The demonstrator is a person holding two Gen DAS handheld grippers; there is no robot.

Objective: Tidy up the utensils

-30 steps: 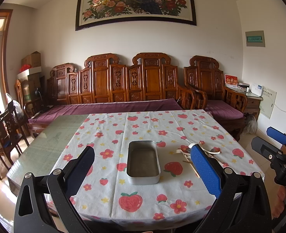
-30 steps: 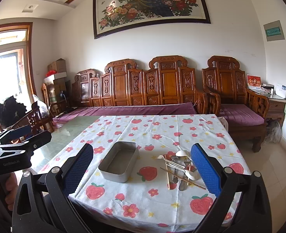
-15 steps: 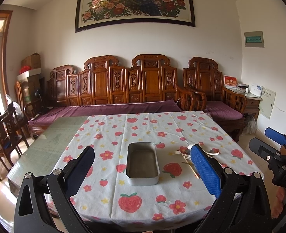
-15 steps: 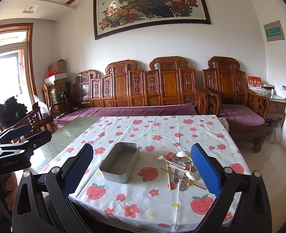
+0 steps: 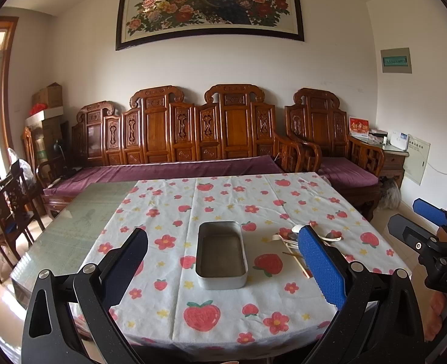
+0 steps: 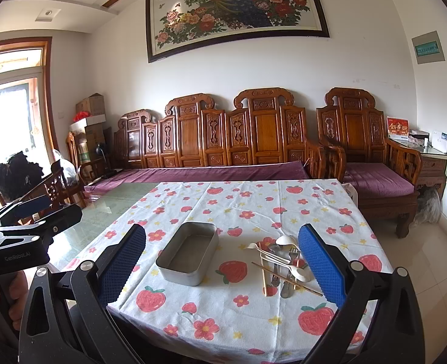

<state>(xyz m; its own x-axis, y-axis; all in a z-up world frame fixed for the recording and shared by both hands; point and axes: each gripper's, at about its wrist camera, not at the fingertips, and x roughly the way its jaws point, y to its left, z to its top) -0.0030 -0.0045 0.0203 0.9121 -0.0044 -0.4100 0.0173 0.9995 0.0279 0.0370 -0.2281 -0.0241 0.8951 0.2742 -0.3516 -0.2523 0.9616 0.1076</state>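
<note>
An empty metal tray [image 5: 221,254] [image 6: 189,253] lies in the middle of the flowered tablecloth [image 5: 223,200] [image 6: 254,206]. A pile of utensils [image 6: 279,261], with spoons, a fork and wooden chopsticks, lies to its right; in the left wrist view the pile [image 5: 290,242] is partly hidden by my right-hand finger. My left gripper [image 5: 223,261] is open and empty, held before the table's near edge, facing the tray. My right gripper [image 6: 222,261] is open and empty, a little to the right. Each gripper shows at the other view's edge.
Bare green glass tabletop [image 5: 71,230] lies left of the cloth. A carved wooden bench with purple cushions [image 5: 175,166] stands behind the table, an armchair [image 6: 372,170] at the right, dark chairs [image 5: 8,200] at the left.
Both grippers have drawn back and risen slightly, so the table looks a little farther and lower. Nothing on the table has moved.
</note>
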